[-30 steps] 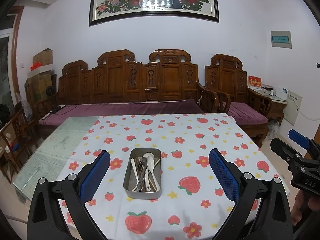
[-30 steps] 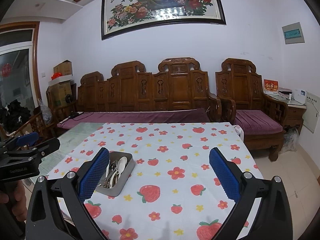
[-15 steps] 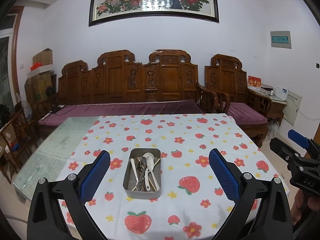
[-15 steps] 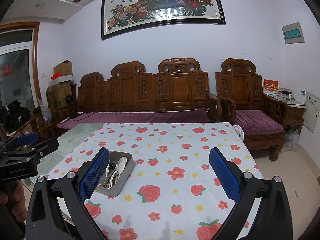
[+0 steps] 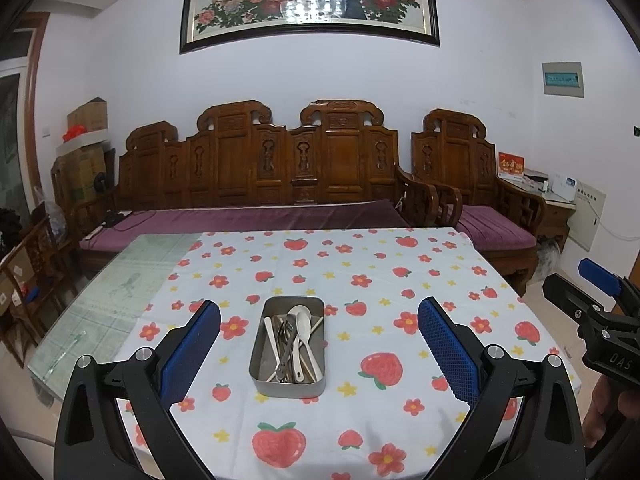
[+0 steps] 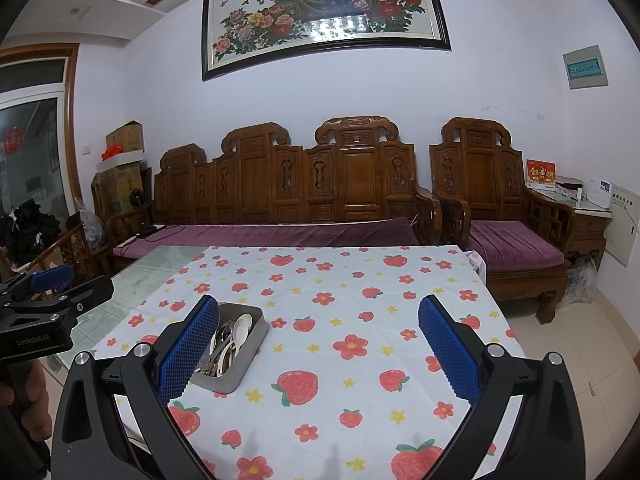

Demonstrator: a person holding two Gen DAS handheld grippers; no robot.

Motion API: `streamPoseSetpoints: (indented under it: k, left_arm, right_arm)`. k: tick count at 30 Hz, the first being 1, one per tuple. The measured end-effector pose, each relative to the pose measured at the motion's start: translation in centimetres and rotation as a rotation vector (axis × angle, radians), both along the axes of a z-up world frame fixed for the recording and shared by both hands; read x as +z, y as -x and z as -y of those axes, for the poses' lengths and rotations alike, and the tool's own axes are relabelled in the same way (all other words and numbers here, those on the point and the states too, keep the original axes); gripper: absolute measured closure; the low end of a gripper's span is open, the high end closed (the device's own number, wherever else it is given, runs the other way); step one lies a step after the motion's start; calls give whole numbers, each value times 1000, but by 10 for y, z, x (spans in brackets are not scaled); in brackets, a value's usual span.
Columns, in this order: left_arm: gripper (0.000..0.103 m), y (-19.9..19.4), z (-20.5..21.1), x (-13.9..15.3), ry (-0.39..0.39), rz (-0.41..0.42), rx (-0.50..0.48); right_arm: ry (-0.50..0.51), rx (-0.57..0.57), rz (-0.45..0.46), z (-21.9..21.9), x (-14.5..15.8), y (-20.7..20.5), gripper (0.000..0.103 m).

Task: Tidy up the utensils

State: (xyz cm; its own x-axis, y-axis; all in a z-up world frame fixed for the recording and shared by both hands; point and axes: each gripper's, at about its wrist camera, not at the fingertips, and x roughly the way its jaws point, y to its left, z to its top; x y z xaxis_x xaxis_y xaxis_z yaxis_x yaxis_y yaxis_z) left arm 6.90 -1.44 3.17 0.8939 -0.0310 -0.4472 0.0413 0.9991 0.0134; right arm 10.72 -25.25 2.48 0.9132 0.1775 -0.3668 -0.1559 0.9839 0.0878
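A rectangular metal tin point(image 5: 259, 356) point(image 6: 251, 354) sits on the strawberry-print tablecloth point(image 5: 360, 272) point(image 6: 360, 280). Inside lie white spoons point(image 5: 303, 320) point(image 6: 242, 327), metal cutlery point(image 5: 285, 344) and a wooden chopstick point(image 5: 313, 334), all mixed together. My left gripper point(image 5: 319, 350) hangs open above the near table edge, with the tin straight ahead between its blue pads. My right gripper point(image 6: 319, 350) is open too, to the right of the tin, whose left end is hidden behind its left pad point(image 6: 188, 350). Both grippers are empty.
A carved wooden sofa point(image 5: 260, 184) and armchair point(image 5: 480, 200) with purple cushions stand behind the table. Bare glass tabletop point(image 5: 104, 296) lies left of the cloth. Boxes point(image 5: 86, 148) are stacked at the far left. A hand point(image 6: 24, 400) holds the other gripper at the frame edge.
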Motion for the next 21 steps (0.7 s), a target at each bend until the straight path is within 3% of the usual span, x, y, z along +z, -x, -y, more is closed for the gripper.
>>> streamPoseSetpoints:
  k: [21]
  left_arm:
    - [8,1,0,3,4,4,-1]
  right_arm:
    - [-2,-1,0,-1,1,0,2]
